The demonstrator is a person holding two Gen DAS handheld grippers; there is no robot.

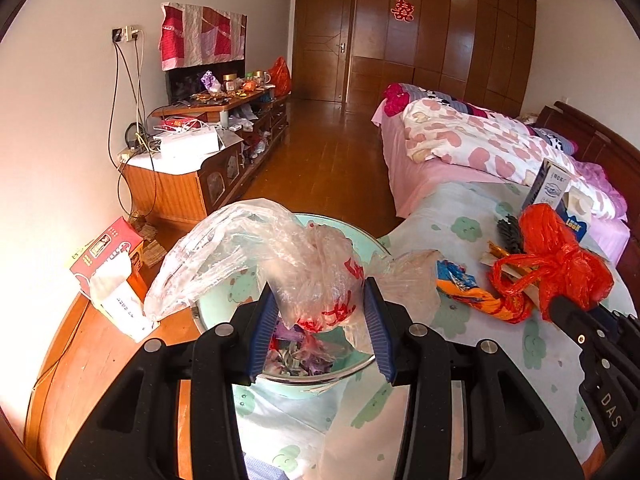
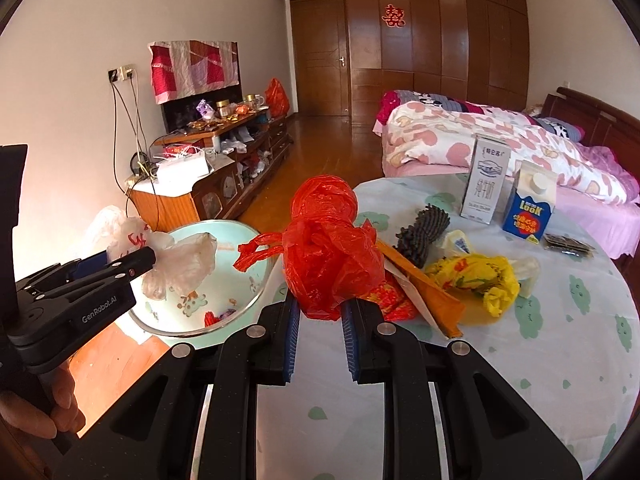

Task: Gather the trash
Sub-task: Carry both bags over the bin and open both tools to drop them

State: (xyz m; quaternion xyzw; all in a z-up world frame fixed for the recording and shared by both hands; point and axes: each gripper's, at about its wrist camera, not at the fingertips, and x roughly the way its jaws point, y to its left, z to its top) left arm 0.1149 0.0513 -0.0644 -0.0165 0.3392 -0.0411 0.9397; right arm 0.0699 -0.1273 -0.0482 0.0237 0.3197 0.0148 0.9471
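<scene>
My left gripper (image 1: 320, 304) is shut on a clear plastic bag with red print (image 1: 256, 256) and holds it over a pale green basin (image 1: 356, 236) with scraps in it. The left gripper also shows in the right wrist view (image 2: 148, 258), with the bag (image 2: 180, 260) above the basin (image 2: 240, 236). My right gripper (image 2: 320, 304) is shut on a crumpled red plastic bag (image 2: 332, 252) above the table's left part, beside the basin. That red bag also shows in the left wrist view (image 1: 560, 256).
On the table cloth (image 2: 520, 360) lie a yellow wrapper (image 2: 476, 280), an orange paper strip (image 2: 424, 292), a dark ridged piece (image 2: 420, 232), a white milk carton (image 2: 486, 180) and a blue carton (image 2: 530, 208). A tissue box (image 1: 108, 264) stands left. A bed (image 1: 480, 148) is behind.
</scene>
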